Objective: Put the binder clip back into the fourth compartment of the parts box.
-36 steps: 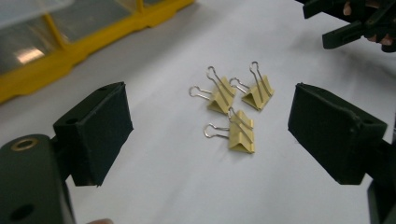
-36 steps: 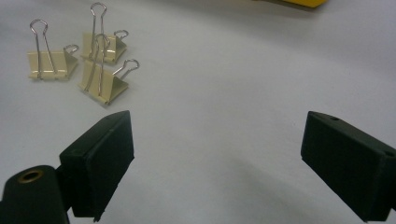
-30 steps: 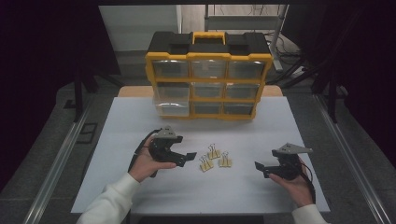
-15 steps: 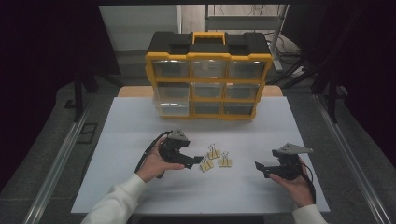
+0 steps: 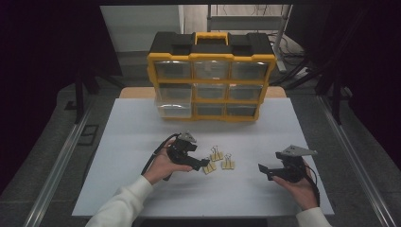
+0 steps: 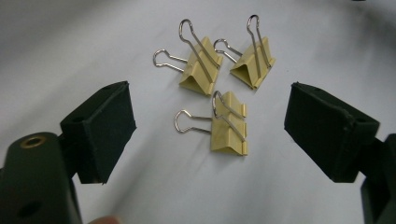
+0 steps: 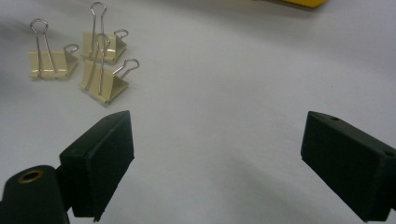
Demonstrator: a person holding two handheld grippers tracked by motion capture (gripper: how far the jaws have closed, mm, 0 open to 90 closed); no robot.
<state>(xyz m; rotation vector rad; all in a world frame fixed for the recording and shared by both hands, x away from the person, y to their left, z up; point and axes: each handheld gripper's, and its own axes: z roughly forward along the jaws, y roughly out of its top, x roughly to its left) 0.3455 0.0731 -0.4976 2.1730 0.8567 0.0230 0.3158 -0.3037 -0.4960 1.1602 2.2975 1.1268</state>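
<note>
The nearest clip (image 6: 229, 123) lies between the spread left tongs (image 6: 229, 140), which have just closed slightly, untouched. The right tongs (image 5: 263, 170) hang spread, well apart from the clips. White surface (image 5: 142, 137), organizer (image 5: 211, 78) behind the clips.

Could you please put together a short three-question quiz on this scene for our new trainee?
1. How many yellow binder clips lie on the white table?
2. True or false: the left gripper is clamped on a clip.
3. Which stands behind the clips in the high view: A) a yellow and black drawer organizer, B) a red bucket, C) a cardboard box?

Key:
1. Three, close together.
2. False: its jaws stand open, with the nearest clip lying between and ahead of them, untouched.
3. A.
</note>
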